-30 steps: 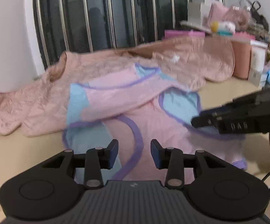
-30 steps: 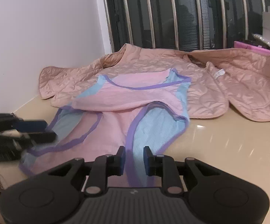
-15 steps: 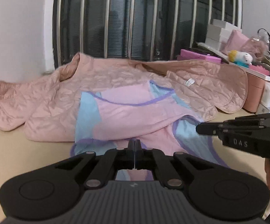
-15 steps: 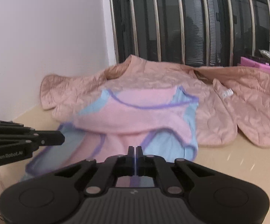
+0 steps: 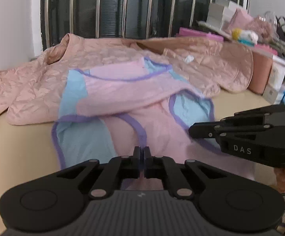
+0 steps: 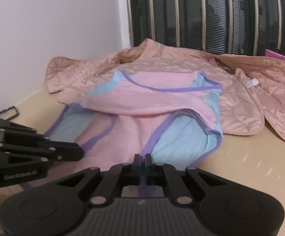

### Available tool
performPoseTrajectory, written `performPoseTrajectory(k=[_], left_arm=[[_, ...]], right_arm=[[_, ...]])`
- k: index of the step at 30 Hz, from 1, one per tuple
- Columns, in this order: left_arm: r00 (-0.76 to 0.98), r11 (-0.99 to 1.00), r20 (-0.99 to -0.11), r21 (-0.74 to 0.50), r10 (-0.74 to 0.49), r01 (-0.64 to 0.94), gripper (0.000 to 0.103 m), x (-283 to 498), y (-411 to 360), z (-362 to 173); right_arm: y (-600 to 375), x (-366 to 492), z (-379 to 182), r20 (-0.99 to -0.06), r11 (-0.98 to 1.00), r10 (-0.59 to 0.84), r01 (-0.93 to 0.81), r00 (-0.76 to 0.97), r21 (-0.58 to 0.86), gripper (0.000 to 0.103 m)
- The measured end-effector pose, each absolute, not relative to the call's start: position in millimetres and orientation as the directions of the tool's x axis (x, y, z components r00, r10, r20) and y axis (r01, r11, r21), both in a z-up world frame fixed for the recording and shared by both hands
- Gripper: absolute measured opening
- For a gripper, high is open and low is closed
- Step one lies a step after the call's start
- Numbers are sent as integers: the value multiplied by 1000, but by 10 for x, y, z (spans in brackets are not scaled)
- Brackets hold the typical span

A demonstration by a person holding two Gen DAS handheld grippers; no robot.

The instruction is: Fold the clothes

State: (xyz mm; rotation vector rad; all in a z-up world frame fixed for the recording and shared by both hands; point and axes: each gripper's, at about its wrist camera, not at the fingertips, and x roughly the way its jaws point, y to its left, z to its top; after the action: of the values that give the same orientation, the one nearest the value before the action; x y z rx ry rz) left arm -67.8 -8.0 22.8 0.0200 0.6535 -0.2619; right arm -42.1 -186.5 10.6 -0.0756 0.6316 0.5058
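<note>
Beige and glossy, the worktop (image 5: 14,137) runs back to a dark window behind steel bars (image 5: 122,9), and on it lies the task's thing: a pink knit garment with pale-blue mesh panels and purple binding (image 5: 142,102), its far half draped over a quilted dusty-pink jacket (image 5: 34,82), its near hem hanging toward both cameras at 6 o'clock.

The left hand-held gripper (image 5: 142,153) is clenched on the purple binding at the near edge; a second ago its fingers stood wide apart above the cloth, and half a second ago they had come together. The right hand-held gripper (image 6: 142,160) has done the same — clenched now on the binding beside the blue panel (image 6: 181,137), where a second ago it was still parted. In the left view the right tool enters from 3 o'clock; in the right view the left tool comes in from 9 o'clock. Since both closed, the garment looks drawn a little nearer and its near part smoother.

That suggests both near corners are secured and the fold itself can start — likely lifting the hem and carrying it toward 12 o'clock over the upper half. The risk is dragging the jacket underneath.

Farther out, at 2 o'clock in the left view, sit stacked boxes (image 5: 227,13), a pink container (image 5: 260,72) and a yellow-and-white plush toy (image 5: 244,35).
</note>
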Motion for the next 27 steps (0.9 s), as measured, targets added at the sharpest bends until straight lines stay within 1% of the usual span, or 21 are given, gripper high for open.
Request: performPoseTrajectory(k=[3, 7, 9, 10, 12, 13, 14, 15, 16, 17, 20, 22, 24, 25, 26, 27], left_arm=[[772, 963, -578, -116, -266, 244, 2, -646, 19, 346], [796, 969, -552, -138, -248, 205, 2, -503, 86, 494], [773, 970, -586, -152, -242, 189, 4, -349, 101, 461], [759, 976, -612, -141, -220, 169, 6, -272, 98, 416], [758, 984, -627, -101, -178, 147, 9, -277, 110, 362], [758, 987, -634, -81, -156, 136, 14, -280, 115, 336], [763, 986, -625, -86, -165, 143, 34, -351, 171, 327], [771, 984, -612, -95, -178, 152, 53, -448, 238, 339], [778, 981, -598, -104, -191, 161, 54, -546, 305, 350], [786, 982, -589, -100, -188, 160, 54, -645, 374, 365], [791, 991, -597, -65, -132, 116, 54, -981, 578, 386], [773, 985, -610, -120, -174, 127, 54, -1159, 668, 372], [745, 966, -614, -167, -259, 198, 54, -1270, 612, 352], [743, 966, -618, -150, -259, 212, 54, -1282, 551, 335], [750, 976, -627, -103, -212, 190, 53, -1257, 483, 301], [756, 985, -634, -55, -163, 166, 49, -1232, 415, 266]], right_arm=[[-1907, -385, 232, -543, 887, 427, -452, 723, 94, 1], [-1921, -242, 422, -509, 895, 415, -439, 754, 80, 1], [-1903, -131, 455, -502, 905, 392, -420, 771, 61, 1], [-1890, -46, 436, -507, 915, 373, -400, 777, 60, 1], [-1900, 46, 376, -540, 929, 336, -367, 772, 53, 8], [-1908, 63, 349, -558, 935, 315, -351, 768, 45, 9], [-1917, 80, 322, -575, 941, 295, -336, 763, 36, 13], [-1947, -13, 328, -571, 939, 300, -342, 764, 36, 18], [-2004, -161, 346, -564, 930, 328, -365, 758, 50, 23], [-2064, -314, 366, -557, 919, 358, -390, 749, 67, 32], [-2236, -809, 370, -530, 896, 424, -424, 734, 131, 32], [-2270, -1045, 338, -531, 882, 452, -447, 717, 148, 31], [-2289, -1241, 311, -522, 872, 474, -460, 709, 167, 31], [-2294, -1288, 308, -507, 868, 487, -459, 711, 189, 31], [-2299, -1299, 290, -491, 860, 504, -462, 710, 215, 31], [-2286, -1274, 249, -493, 860, 506, -459, 708, 224, 26]])
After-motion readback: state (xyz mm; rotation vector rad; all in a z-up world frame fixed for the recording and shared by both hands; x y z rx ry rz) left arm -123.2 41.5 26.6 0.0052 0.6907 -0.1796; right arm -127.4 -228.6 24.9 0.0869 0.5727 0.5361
